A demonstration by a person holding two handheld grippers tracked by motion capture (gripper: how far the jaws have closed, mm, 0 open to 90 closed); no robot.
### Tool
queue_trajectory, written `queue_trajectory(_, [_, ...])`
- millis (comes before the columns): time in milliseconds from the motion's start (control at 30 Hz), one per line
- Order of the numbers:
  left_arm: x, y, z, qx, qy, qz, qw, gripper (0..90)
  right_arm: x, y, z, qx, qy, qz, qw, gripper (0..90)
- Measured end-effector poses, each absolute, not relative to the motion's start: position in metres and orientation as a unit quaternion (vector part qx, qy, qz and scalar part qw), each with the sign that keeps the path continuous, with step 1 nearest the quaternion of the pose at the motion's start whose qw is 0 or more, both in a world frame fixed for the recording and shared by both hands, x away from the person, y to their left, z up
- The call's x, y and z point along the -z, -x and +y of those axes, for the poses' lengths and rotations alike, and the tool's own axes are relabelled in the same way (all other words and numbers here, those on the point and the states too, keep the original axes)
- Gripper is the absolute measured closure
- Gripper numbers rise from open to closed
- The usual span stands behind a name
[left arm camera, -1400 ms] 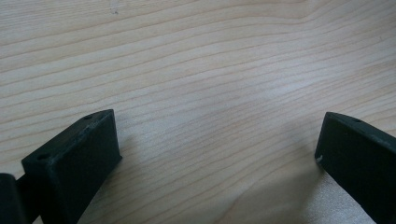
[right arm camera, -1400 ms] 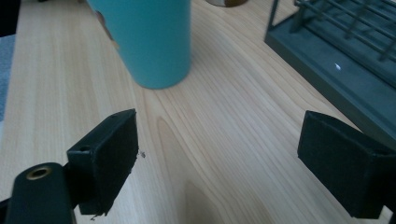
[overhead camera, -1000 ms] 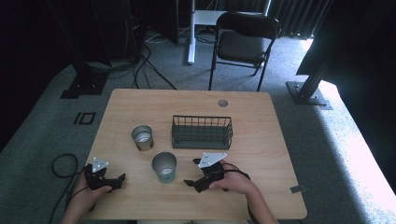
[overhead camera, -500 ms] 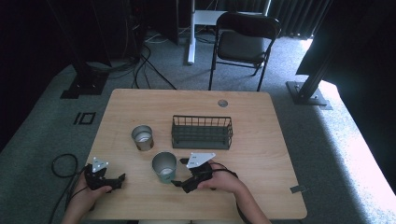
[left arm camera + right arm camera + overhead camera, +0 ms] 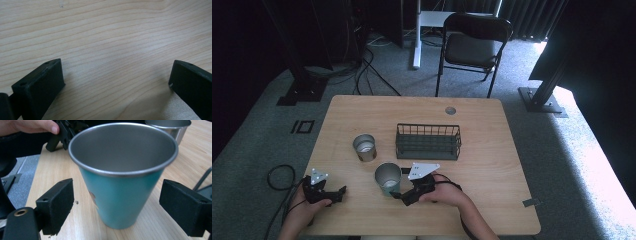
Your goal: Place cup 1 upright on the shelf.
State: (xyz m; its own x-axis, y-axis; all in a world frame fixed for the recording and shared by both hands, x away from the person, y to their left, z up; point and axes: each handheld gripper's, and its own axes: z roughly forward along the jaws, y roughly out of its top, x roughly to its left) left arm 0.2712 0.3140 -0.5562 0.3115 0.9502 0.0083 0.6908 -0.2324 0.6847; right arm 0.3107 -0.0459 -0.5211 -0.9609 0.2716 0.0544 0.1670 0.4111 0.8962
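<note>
Near the counter's (image 5: 492, 150) front-left corner the left hand-held gripper (image 5: 338, 192) is held with jaws spread over bare wood. By the front edge's middle, the teal cup (image 5: 387, 178) stands upright, mouth upward, between the spread jaws of the right hand-held gripper (image 5: 398, 195), untouched.

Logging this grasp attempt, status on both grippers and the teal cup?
Right gripper open, jaws either side of teal cup, no contact. Left gripper open over bare table. Cup upright, empty. Nothing between jaws and cup.
</note>
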Motion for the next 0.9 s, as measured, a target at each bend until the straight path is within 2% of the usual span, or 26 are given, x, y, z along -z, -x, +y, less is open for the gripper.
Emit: queue_trajectory(900, [0.556,-0.271,0.314,-0.219,-0.754,0.544,0.296,0.3,0.53,-0.313,-0.022,-0.582,-0.149,0.797,0.062,12.2])
